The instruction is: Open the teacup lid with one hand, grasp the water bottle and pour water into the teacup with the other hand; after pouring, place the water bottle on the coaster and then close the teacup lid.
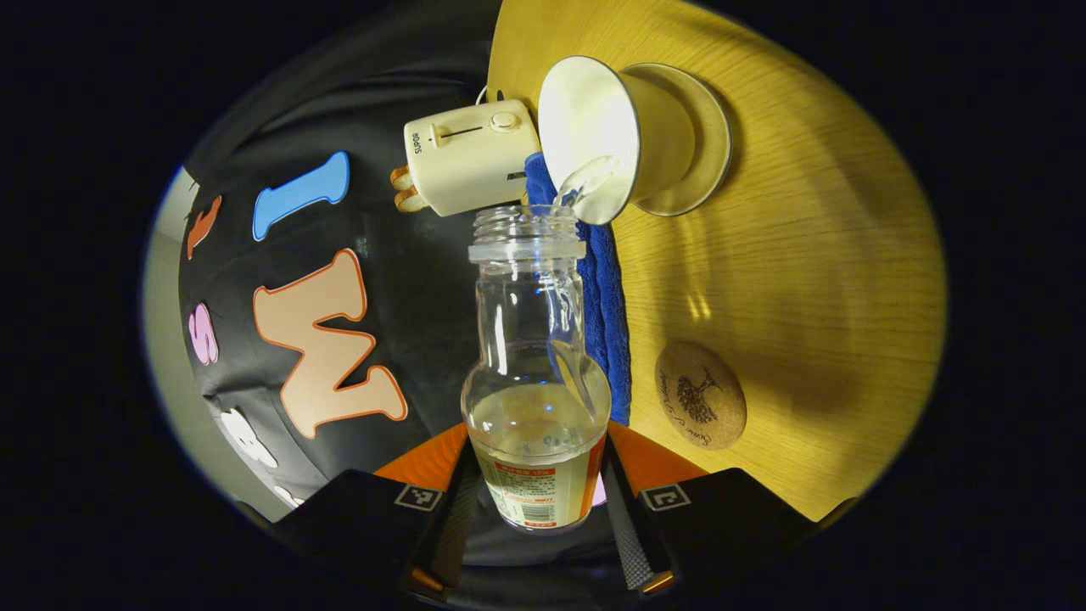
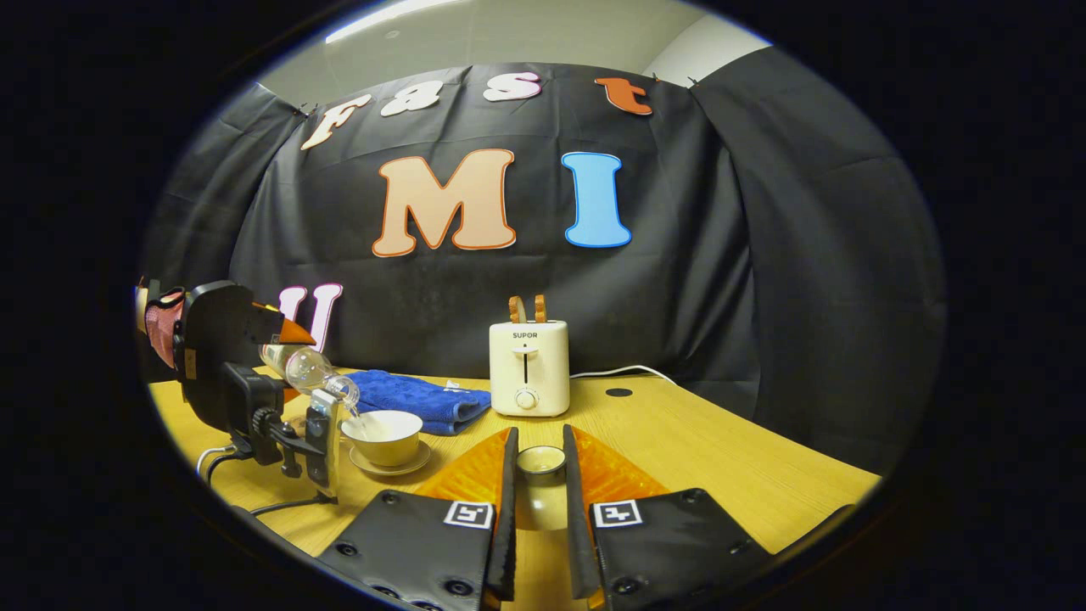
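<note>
clear plastic, the water bottle (image 1: 536, 373) sits clamped between the fingers of the left gripper (image 1: 536, 509), tipped so its open mouth meets the rim of the teacup (image 1: 594, 136), where a thin stream of water runs in. the teacup stands on its saucer (image 1: 696, 144) on the wooden counter (image 1: 806, 280), just beside a blue towel (image 1: 604, 322). a round cork coaster (image 1: 701, 395) lies bare on the counter, near the towel and apart from the cup. a cream toaster (image 1: 471, 157) with toast in its slots stands behind the towel. in the right gripper view, the fingers of the right gripper (image 2: 540, 501) are closed on the teacup lid (image 2: 540, 460), held above the counter, in front of the toaster.
</note>
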Tool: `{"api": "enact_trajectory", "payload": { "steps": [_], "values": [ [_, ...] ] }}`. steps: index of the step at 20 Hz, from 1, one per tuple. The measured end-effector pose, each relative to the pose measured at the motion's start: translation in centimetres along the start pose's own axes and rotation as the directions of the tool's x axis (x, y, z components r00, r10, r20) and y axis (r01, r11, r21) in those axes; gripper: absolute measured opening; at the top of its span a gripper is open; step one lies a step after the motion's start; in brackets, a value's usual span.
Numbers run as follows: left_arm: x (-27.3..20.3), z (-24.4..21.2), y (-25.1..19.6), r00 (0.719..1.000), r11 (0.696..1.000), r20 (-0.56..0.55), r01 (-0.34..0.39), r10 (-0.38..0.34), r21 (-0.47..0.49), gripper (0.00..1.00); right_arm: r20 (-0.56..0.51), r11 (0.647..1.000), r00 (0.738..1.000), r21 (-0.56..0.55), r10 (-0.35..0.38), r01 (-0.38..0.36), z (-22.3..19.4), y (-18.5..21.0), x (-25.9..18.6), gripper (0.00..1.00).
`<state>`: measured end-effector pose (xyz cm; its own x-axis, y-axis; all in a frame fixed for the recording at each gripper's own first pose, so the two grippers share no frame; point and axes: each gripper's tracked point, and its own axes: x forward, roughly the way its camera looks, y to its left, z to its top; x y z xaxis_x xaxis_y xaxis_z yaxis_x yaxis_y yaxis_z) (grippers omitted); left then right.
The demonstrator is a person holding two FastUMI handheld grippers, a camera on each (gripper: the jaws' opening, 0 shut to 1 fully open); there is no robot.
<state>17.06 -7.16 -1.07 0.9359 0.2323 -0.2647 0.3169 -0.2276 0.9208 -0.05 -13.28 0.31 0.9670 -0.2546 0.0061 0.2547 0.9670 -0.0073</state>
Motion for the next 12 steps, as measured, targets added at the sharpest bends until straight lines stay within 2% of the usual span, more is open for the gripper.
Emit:
{"api": "enact_trajectory", "payload": {
  "steps": [12],
  "values": [
    [-0.24, 0.35, 0.68, 1.0, 0.996, -0.016, -0.006, 0.008, 0.092, 0.7, -0.001, 1.0, 1.0, 0.0, 0.002, -0.002, 0.05, 0.02, 0.03, 0.29]
  ]
}}
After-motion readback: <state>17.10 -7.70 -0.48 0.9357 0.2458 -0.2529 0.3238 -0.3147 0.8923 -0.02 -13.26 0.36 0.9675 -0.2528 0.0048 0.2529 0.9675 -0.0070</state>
